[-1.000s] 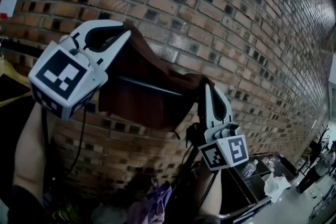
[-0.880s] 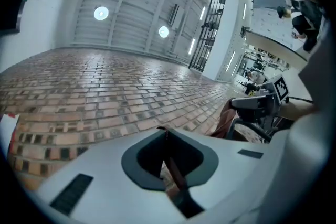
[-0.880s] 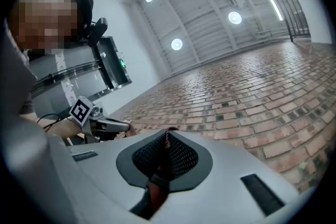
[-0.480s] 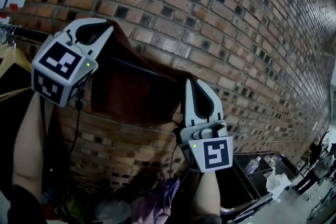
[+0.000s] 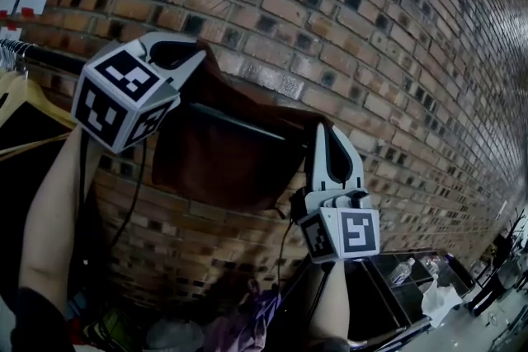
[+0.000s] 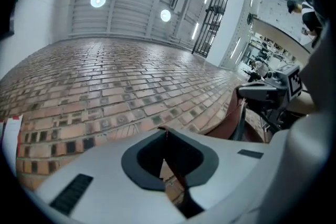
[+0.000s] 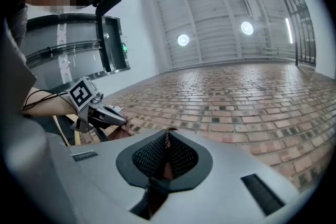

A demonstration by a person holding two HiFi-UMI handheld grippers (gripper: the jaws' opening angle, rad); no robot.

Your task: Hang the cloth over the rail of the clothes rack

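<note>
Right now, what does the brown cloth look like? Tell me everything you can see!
The cloth is dark reddish brown, soft and thin-looking. Its top edge is stretched between the left gripper and the right gripper, both pinched shut on it, and it sags between them. It hangs before the brick wall, with the dark rail showing across its upper part.

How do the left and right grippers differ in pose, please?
The left gripper sits higher, tilted sideways; the right gripper sits lower and points upward. The left gripper grips the cloth at its left corner, the right gripper at its right. Both are shut on it.
</note>
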